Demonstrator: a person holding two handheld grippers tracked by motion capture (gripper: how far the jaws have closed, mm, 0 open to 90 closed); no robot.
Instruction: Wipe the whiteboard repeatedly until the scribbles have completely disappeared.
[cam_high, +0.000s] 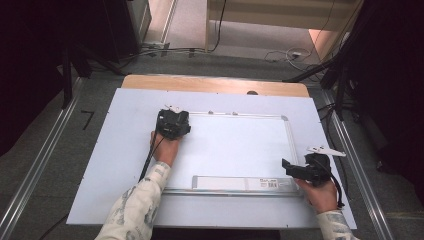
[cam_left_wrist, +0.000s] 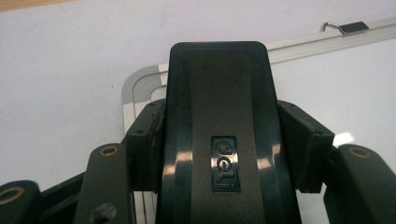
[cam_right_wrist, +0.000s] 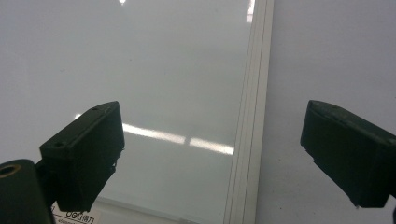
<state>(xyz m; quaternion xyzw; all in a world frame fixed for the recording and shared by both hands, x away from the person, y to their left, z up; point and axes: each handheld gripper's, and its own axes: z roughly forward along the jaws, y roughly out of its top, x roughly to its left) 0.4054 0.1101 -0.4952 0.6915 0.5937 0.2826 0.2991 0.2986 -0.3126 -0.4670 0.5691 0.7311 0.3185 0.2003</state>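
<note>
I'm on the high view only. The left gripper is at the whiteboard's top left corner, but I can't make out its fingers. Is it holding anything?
Observer: Yes. In the left gripper view, the left gripper is shut on a black eraser with a logo plate on its back.
Operator: Where is it pointing?
Observer: Its front end lies over the rounded frame corner of the whiteboard.
Operator: And the right gripper?
Observer: The right gripper is open and empty. Its fingers straddle the board's side frame.
</note>
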